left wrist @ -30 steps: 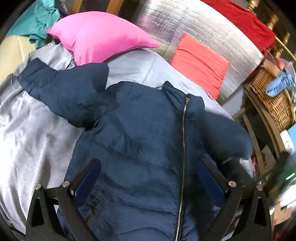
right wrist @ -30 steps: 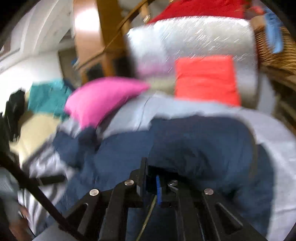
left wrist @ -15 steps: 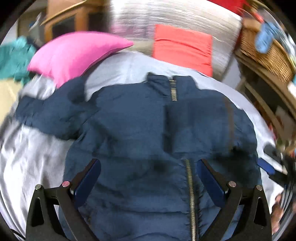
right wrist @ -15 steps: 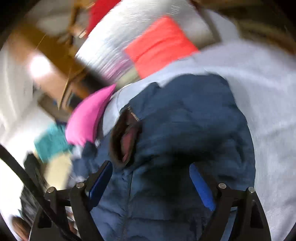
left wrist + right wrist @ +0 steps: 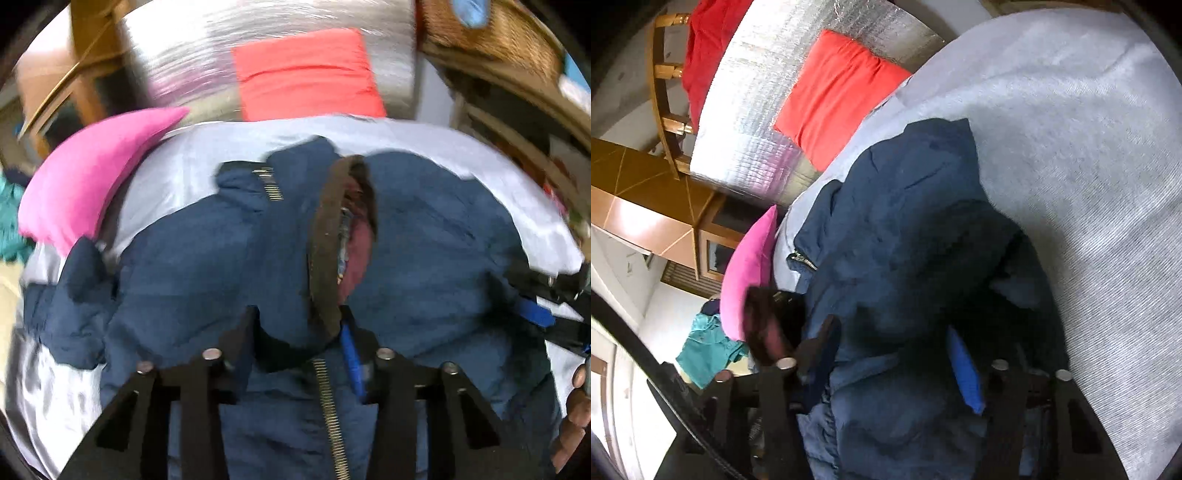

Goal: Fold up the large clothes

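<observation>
Left gripper (image 5: 299, 339): jaws have just been closing and now stand partly closed around a raised fold of the navy jacket (image 5: 192, 266), at the zipper (image 5: 328, 410) line. Fabric fills the gap; the blue pad (image 5: 351, 358) on the right-hand finger lies against it. Pads appear to press on the fold, so I read this as a grip on the jacket.

Just ahead of the left fingertips, a brown-edged opening (image 5: 332, 236) of the jacket with a reddish lining stands up. Beyond it the collar and upper zipper end. Farther on, the grey bed cover (image 5: 207, 155). Left of the tool and ahead, a pink pillow (image 5: 85, 184); straight ahead at the far edge, an orange-red cushion (image 5: 306, 74) against a silver quilted sheet (image 5: 221, 40). At the far right edge, the right gripper (image 5: 535, 314) sits at the jacket's side, a hand (image 5: 576, 413) below it.

Right gripper (image 5: 894, 358): jaws have just been closing, now about half open, with bunched jacket between the fingers. Whether the pads actually press the cloth I cannot tell; the near cloth is dark and blurred.

Ahead of the right tool the jacket mounds up on the cover, which spreads wide to its right. Left of the tool: the brown opening, pink pillow, then a teal garment (image 5: 709, 350) lower left. Far ahead-left: orange-red cushion, silver sheet, red cloth (image 5: 705, 48) over a wooden frame (image 5: 661, 92).
</observation>
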Tool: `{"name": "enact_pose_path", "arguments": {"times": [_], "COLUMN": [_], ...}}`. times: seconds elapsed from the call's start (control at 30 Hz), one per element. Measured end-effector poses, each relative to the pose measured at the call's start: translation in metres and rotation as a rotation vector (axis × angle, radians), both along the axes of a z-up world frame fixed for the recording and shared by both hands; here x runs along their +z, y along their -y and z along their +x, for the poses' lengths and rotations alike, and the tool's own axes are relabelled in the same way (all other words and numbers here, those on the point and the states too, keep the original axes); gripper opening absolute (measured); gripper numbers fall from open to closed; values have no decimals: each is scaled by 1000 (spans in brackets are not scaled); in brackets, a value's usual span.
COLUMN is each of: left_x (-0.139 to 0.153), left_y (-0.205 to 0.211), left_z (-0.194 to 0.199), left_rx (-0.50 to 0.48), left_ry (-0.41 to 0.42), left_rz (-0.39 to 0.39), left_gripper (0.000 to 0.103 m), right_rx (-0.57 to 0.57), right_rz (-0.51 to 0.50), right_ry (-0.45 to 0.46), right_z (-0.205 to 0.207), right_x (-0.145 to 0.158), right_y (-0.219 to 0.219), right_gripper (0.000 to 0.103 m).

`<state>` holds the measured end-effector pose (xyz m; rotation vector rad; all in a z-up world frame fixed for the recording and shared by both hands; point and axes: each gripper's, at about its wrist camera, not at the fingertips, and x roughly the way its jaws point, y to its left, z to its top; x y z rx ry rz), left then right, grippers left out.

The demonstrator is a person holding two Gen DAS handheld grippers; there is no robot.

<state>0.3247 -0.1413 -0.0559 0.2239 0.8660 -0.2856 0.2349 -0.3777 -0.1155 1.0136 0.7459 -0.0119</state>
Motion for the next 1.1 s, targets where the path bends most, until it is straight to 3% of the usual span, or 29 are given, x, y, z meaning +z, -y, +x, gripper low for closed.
{"name": "enact_pose_path", "arguments": {"times": [0.17,0.33,0.4,0.5,0.57,0.63,0.7,0.8,0.9,1.03,1.1], "left_x": [-2,-12,-12,-4,-6,-26,-47,-48,-39,-63,-58], "left_y": [-73,-97,-103,-123,-140,-143,-142,-133,-138,-128,-120], "left_z": [15,30,33,38,51,68,75,78,81,86,82], "left_rx": [111,174,176,264,265,247,299,307,316,334,327], "left_ry": [-89,-174,-160,-86,-115,-223,-266,-238,-216,-239,-209], "left_rz": [-214,-325,-319,-266,-333,-356,-316,-293,-351,-274,-246], "left_gripper": [37,33,27,24,24,24,24,24,24,30,35], "right_rx": [9,14,24,35,58,66,78,76,67,75,77], "right_rz": [-51,-107,-172,-221,-242,-283,-285,-186,-186,-206,-212], "right_ry": [-31,-55,-40,28,42,17,-21,-30,-5,-25,-35], "right_z": [2,15,19,18,22,26,32,31,29,33,36], "right_x": [-9,-5,8,31,38,35,19,4,10,1,-5], "right_y": [1,-7,-13,-18,-22,-26,-23,-12,-8,-13,-14], "right_gripper": [32,16,11,10,9,9,9,9,9,9,10]}}
